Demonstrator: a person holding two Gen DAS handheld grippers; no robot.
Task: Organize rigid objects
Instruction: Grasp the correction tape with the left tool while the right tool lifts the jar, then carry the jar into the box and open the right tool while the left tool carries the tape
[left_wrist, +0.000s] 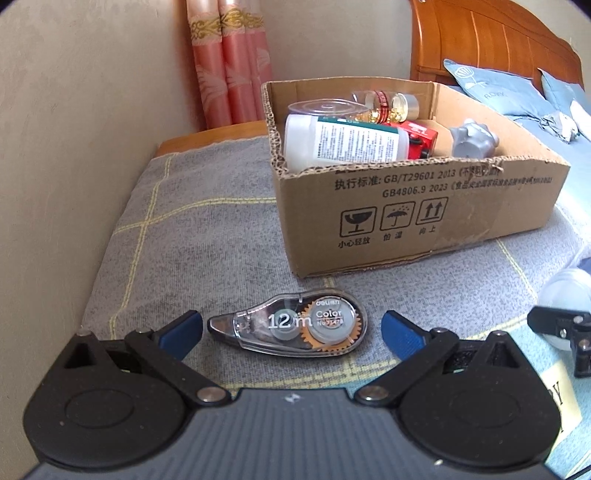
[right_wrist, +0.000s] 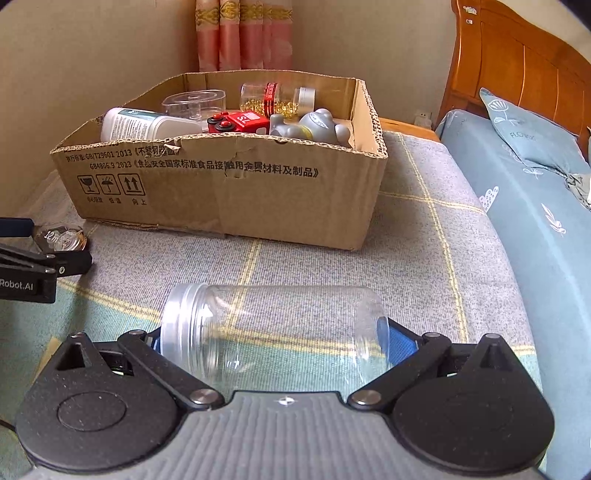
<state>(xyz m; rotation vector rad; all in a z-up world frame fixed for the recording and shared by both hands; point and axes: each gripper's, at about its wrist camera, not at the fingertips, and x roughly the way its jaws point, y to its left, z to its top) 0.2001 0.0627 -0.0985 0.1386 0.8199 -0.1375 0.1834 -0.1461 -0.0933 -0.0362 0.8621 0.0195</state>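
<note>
Two items remain outside the box (left_wrist: 424, 221): left gripper (left_wrist: 291, 326) spread wide around the tape (left_wrist: 291, 325), right gripper (right_wrist: 273, 339) straddling the jar (right_wrist: 273, 328), grip uncertain

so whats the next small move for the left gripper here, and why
Probably ease the left gripper forward and close on the correction tape. Its fingers are spread wide either side of the tape, which lies flat on the grey blanket, outside the cardboard box where the other items already sit.
</note>
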